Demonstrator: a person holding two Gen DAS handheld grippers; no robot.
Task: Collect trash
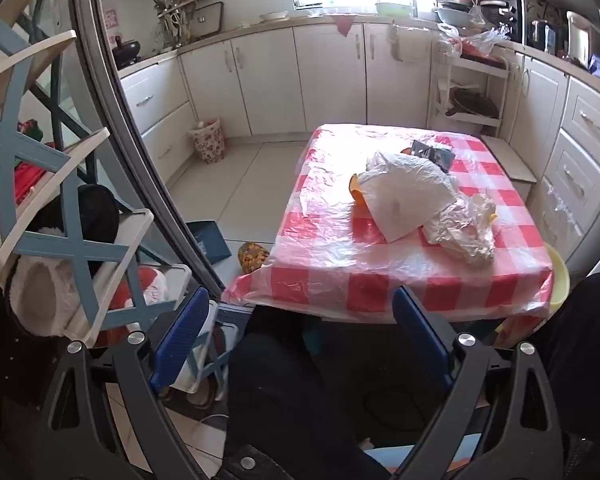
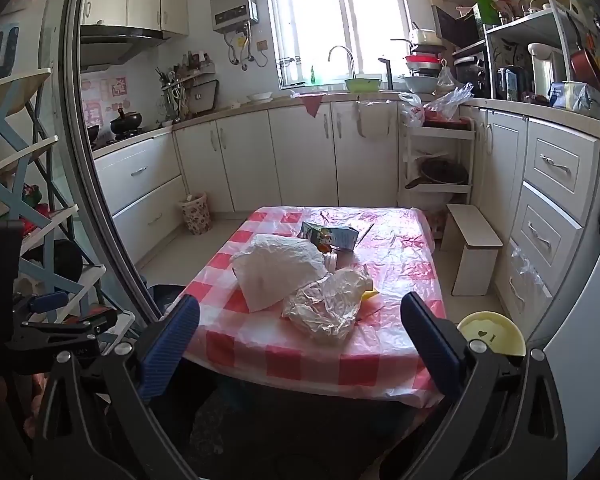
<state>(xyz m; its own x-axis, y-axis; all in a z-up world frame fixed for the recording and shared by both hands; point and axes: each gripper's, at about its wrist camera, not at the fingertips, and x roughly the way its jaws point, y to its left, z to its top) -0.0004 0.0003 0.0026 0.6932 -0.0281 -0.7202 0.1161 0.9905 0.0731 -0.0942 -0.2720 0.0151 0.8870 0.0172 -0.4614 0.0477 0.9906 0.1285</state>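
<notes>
— What was laid out in the kitchen, from the biggest thing down?

— One low rectangular table (image 2: pixel 260 344) was seen, covered by a red-and-white checked cloth under a crinkled clear plastic sheet. Four pieces of trash were counted near its middle: one white plastic bag (image 2: pixel 278 270), soft and puffed; one crumpled translucent wrapper (image 2: pixel 326 310), touching the bag on its near side; one flattened printed carton (image 2: pixel 332 236) behind them; and one orange curved piece (image 1: pixel 357 193), partly hidden under the bag, whose kind could not be told. One floral patterned waste bin (image 2: pixel 197 213), round and open-topped, was seen on the floor by the cabinets, well apart from the table. One pale yellow round bowl (image 2: pixel 492 334) was seen just off the table's near right corner.

— And the grippers?

— The left gripper (image 1: pixel 300 340) and the right gripper (image 2: pixel 300 340) were each seen with blue ribbed pads spread wide and nothing held between them, short of the table's near edge.
</notes>
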